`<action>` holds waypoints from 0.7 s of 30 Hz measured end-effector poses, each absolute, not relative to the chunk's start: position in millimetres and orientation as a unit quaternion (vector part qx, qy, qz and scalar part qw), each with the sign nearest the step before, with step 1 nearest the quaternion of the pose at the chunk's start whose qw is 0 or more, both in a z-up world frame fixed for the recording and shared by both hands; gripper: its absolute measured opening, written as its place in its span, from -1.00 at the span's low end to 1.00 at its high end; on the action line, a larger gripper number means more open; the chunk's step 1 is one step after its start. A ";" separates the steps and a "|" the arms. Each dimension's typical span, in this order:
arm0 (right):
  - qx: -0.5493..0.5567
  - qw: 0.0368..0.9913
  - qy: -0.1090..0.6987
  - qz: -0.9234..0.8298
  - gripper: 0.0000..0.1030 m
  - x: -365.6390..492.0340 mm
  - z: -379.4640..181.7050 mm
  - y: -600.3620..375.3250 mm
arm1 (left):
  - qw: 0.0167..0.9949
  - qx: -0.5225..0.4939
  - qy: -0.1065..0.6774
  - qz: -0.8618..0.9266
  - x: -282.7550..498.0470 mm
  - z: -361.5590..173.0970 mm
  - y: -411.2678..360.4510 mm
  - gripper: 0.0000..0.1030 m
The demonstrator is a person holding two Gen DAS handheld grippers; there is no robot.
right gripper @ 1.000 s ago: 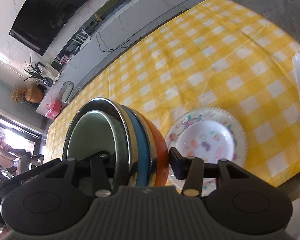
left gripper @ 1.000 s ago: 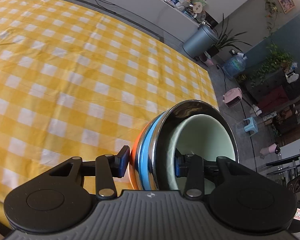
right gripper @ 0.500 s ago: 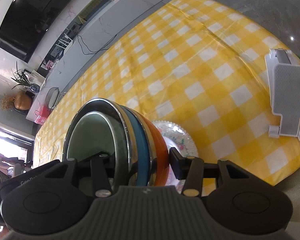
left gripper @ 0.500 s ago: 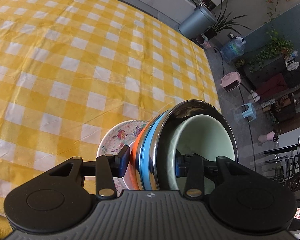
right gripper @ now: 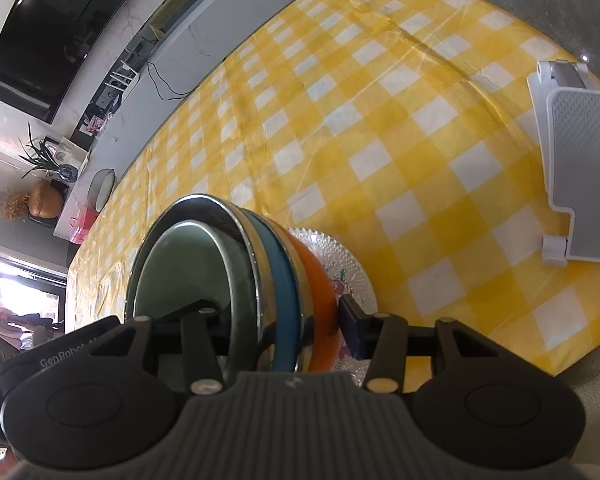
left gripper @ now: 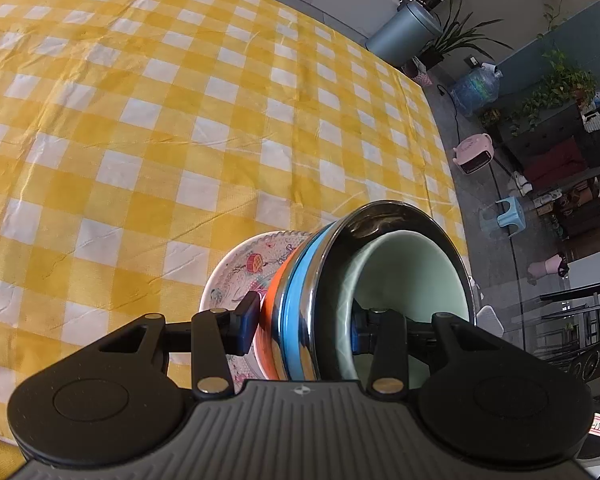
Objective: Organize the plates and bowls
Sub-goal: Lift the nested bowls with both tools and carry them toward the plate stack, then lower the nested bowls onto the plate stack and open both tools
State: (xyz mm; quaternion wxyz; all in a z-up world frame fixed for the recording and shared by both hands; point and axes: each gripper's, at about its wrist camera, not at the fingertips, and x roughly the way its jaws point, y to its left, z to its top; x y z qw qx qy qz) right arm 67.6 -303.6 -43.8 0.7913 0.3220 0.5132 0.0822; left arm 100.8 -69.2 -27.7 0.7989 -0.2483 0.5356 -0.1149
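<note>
Left wrist view: we see our left gripper (left gripper: 302, 322) clamped on the rim of a nested stack of bowls (left gripper: 300, 280), one finger pad pressing the orange outer wall, the other inside the pale green bowl (left gripper: 412, 276). From outside in, the stack runs glossy orange, blue, mirror-bright stainless steel, then matte green glaze. All the bowls are round and smooth.

The stack sits tilted on edge in both views, its mouth facing sideways and its axis running roughly level across the table, from one gripper's side to the other.

In the right wrist view our right gripper (right gripper: 278, 318) grips the same stack from the opposite side, one finger within the green bowl (right gripper: 180, 272), the other pad against the orange wall.

Below the stack lies a round patterned plate (left gripper: 244, 276) with a textured, beaded rim, near the front edge of the table, on the yellow-and-white checked tablecloth (left gripper: 180, 120), slightly creased. A white ribbed stand (right gripper: 580, 160) rests near the table's right edge.
</note>
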 end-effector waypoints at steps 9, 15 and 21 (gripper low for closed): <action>0.329 0.793 0.505 0.089 -0.07 66.5 -47.7 -304.7 | 0.809 -0.229 0.529 -0.116 102.5 -24.1 -74.4 -0.09; 0.334 0.791 0.504 0.091 -0.03 65.0 -48.2 -306.2 | 0.809 -0.223 0.531 -0.119 104.6 -24.1 -77.3 -0.09; 0.322 0.803 0.492 0.092 0.18 61.1 -40.9 -305.9 | 0.817 -0.222 0.518 -0.118 101.5 -21.4 -73.7 -0.08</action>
